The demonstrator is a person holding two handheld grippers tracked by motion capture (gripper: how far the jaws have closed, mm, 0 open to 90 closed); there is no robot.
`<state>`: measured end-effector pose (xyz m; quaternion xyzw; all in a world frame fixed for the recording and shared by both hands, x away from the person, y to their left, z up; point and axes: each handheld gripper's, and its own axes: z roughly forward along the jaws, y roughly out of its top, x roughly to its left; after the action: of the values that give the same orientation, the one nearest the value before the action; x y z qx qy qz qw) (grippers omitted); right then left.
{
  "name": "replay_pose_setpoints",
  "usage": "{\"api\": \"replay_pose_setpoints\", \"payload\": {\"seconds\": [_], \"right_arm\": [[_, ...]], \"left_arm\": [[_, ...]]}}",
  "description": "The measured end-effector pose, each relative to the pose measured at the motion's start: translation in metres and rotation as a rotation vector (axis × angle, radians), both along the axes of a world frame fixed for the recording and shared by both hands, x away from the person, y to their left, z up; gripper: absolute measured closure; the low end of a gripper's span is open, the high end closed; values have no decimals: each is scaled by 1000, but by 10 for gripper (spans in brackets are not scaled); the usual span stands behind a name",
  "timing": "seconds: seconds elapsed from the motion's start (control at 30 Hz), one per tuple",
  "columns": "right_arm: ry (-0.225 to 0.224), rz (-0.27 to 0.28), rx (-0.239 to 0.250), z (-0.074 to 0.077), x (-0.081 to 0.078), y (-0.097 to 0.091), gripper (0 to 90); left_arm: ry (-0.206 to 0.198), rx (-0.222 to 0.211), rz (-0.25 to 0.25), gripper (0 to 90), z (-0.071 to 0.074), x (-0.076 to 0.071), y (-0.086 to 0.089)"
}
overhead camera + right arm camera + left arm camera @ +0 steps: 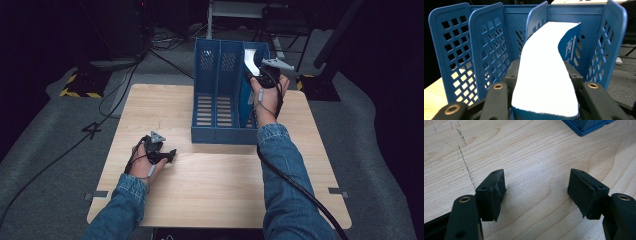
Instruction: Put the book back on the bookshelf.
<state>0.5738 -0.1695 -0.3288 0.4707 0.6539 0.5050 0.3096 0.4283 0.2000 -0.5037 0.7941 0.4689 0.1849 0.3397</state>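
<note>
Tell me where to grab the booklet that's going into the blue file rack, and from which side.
Grip the booklet by its upper edge, coming from above, as the right gripper does now with a jaw on each cover. It stands on edge in the rightmost slot of the file rack, and the dividers close off its sides, so probably only the top stays reachable.

A white-paged, blue-covered booklet stands bent in the blue file rack's rightmost compartment.

Left gripper rests low, fingers spread; right gripper is raised, fingers clamped.
</note>
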Motion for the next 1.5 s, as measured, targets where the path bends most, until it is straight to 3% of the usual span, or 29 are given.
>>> {"api": "replay_pose_setpoints", "payload": {"seconds": [0.1, 0.3, 0.53, 0.7, 0.83, 1.0, 1.1, 1.17, 1.23, 1.37, 1.5], "right_arm": [[-4, -2, -30, 0, -3, 0, 584], [37, -42, -73, 2, -8, -1, 587], [50, -75, -45, 3, 0, 3, 592], [57, -80, -65, 3, -4, 10, 591], [100, -81, -86, 4, -11, 11, 587], [102, -88, -104, 4, -10, 13, 585], [146, -94, -120, 8, -5, 13, 570], [211, -105, -125, 9, 2, 13, 568], [232, -122, -135, 10, 6, 13, 582], [241, -130, -138, 13, 8, 14, 603], [171, -138, -123, 14, 9, 16, 609]], "left_arm": [[0, 1, 0, 308, 0, 0, 0], [-1, 2, 2, 308, 0, 0, 0], [0, 1, 4, 308, 0, -1, 0], [0, 3, 1, 308, 0, -2, 0], [1, 4, 2, 308, 0, -2, 1], [2, 0, 6, 306, 0, -4, 1], [8, 0, 10, 299, 0, -7, 3], [2, 0, 5, 294, 0, -8, 4], [6, -1, 3, 289, 0, -9, 4], [5, 5, 1, 288, 0, -11, 6], [4, 1, 4, 288, 0, -12, 6]]}}
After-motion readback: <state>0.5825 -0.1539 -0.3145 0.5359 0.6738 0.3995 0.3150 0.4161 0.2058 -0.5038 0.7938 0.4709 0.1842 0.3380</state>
